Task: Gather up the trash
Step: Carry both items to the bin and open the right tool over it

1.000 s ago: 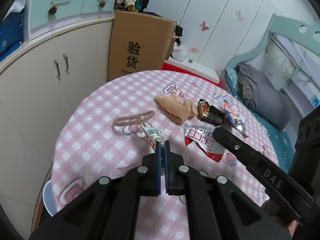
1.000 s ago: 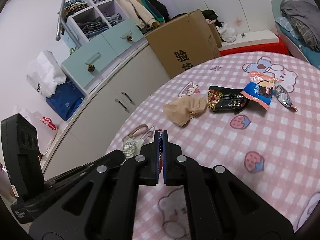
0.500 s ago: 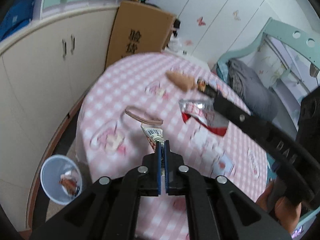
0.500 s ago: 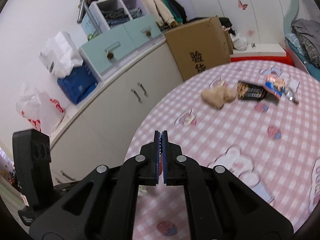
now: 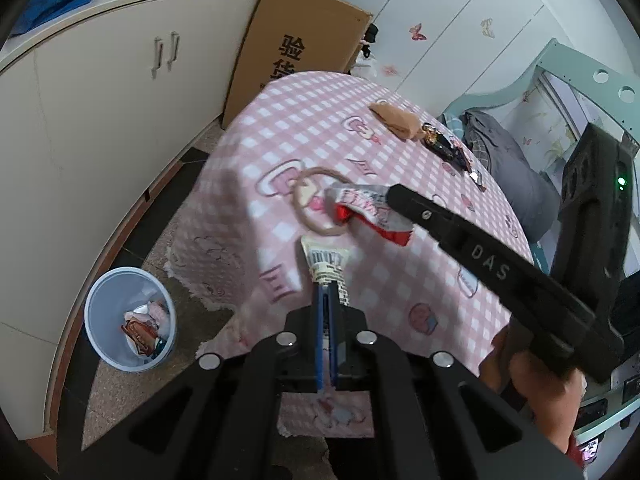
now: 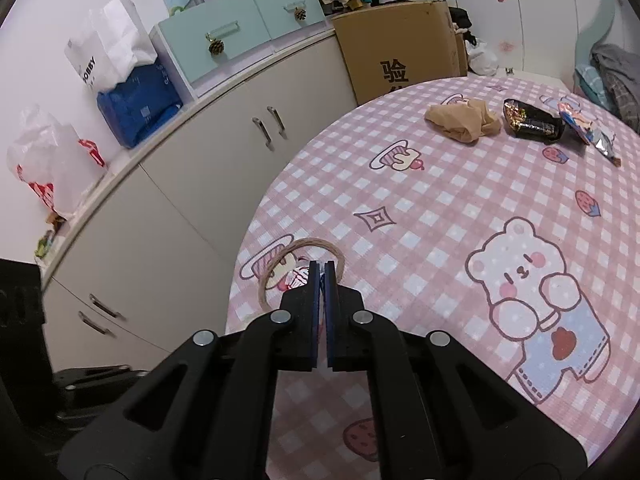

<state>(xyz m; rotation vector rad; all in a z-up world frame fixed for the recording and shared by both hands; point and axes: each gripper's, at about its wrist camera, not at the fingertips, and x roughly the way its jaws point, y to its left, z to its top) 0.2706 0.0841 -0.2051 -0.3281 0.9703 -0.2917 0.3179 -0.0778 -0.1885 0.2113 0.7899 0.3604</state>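
Wrappers off the tabletop (image 5: pixel 320 128), heading for the bin (image 5: pixel 130 318).
Left gripper (image 5: pixel 328 292) clenched on a white wrapper (image 5: pixel 325 258), right gripper (image 5: pixel 394 194) on a red one (image 5: pixel 370 214); both have swung out past the table's edge, so dropping comes next.

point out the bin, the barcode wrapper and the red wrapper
bin (image 5: pixel 105 345): left wrist view, on its pale blue front wall
barcode wrapper (image 5: pixel 326 258): left wrist view, on the printed barcode
red wrapper (image 5: pixel 370 216): left wrist view, on the crumpled middle by the right gripper's tip
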